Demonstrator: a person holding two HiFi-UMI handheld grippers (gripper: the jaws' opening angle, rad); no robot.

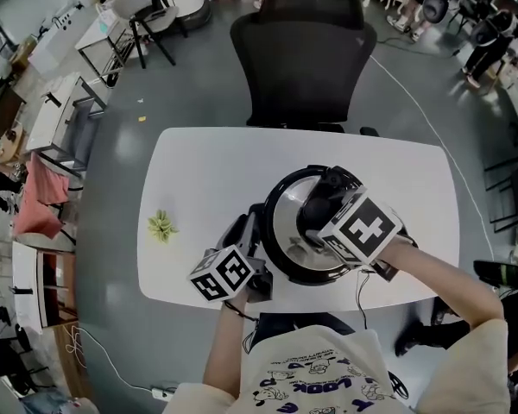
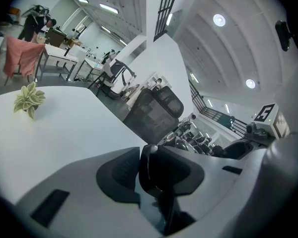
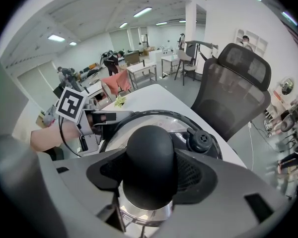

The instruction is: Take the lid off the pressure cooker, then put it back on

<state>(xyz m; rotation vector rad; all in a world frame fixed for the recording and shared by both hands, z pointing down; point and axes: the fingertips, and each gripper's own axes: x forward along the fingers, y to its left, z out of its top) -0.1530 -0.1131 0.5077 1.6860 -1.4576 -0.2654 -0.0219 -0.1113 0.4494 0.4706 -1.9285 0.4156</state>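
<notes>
The pressure cooker (image 1: 287, 257) stands at the near middle of the white table (image 1: 207, 171), with its steel lid (image 1: 285, 218) resting on the pot. My right gripper (image 1: 321, 218) comes down from above and is shut on the lid's round black knob (image 3: 150, 157), which fills the gap between both pads. Beside the knob sits a black valve (image 3: 201, 141). My left gripper (image 1: 242, 250) reaches in level from the near left. It is shut on the cooker's black side handle (image 2: 156, 175). From the right gripper view, the left gripper (image 3: 100, 119) shows at the lid's far rim.
A small green plant (image 1: 161, 226) lies on the table to the left of the cooker. A black office chair (image 1: 304, 50) stands behind the table's far edge. The cooker is close to the near table edge, by the person's body.
</notes>
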